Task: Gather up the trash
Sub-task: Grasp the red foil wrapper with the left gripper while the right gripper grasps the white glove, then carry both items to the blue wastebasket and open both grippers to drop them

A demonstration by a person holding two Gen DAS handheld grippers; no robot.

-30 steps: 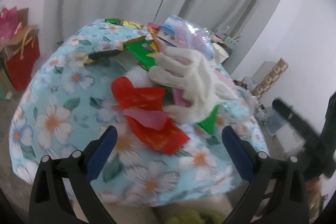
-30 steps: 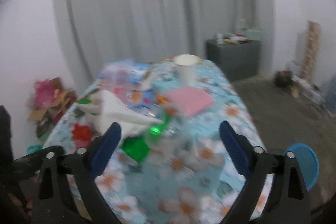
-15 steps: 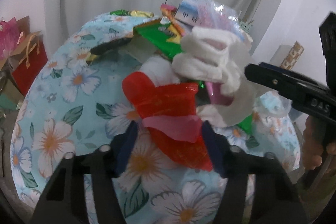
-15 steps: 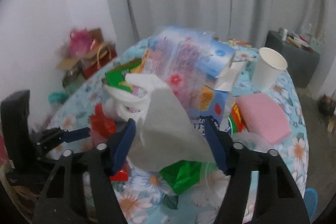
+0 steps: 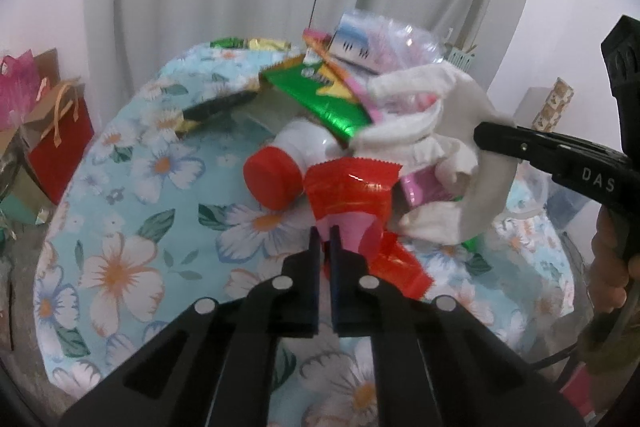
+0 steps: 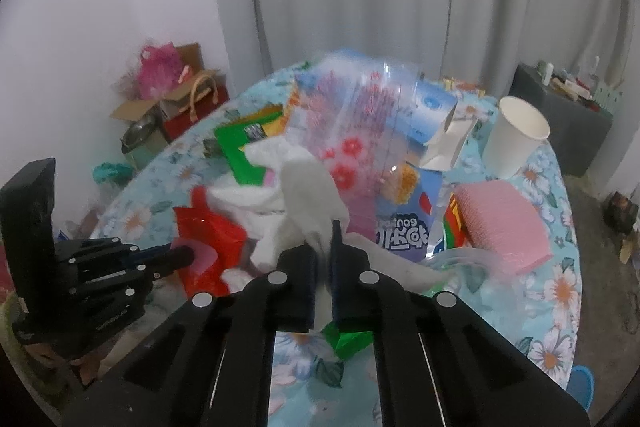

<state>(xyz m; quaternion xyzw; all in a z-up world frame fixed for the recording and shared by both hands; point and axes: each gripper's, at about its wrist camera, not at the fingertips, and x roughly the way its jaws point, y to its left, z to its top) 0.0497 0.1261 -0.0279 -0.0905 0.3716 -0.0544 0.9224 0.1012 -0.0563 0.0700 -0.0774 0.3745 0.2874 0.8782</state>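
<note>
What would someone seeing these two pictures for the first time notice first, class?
The heap of bright litter in the middle of the flowered tablecloth stands out first. At its near edge the left gripper has just closed on a pink scrap lying on a red wrapper, while the right gripper has just closed on a crumpled white tissue. A white paper cup stands upright at the far right.

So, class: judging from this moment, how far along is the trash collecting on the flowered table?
Barely started: nothing looks cleared yet. In hand: the left gripper, whose jaws have just been closing, pinches the pink scrap on the red wrapper; the right gripper, also just closing, pinches the white tissue. Left: the green wrapper, red-capped bottle, paper cup and pink pad.
</note>
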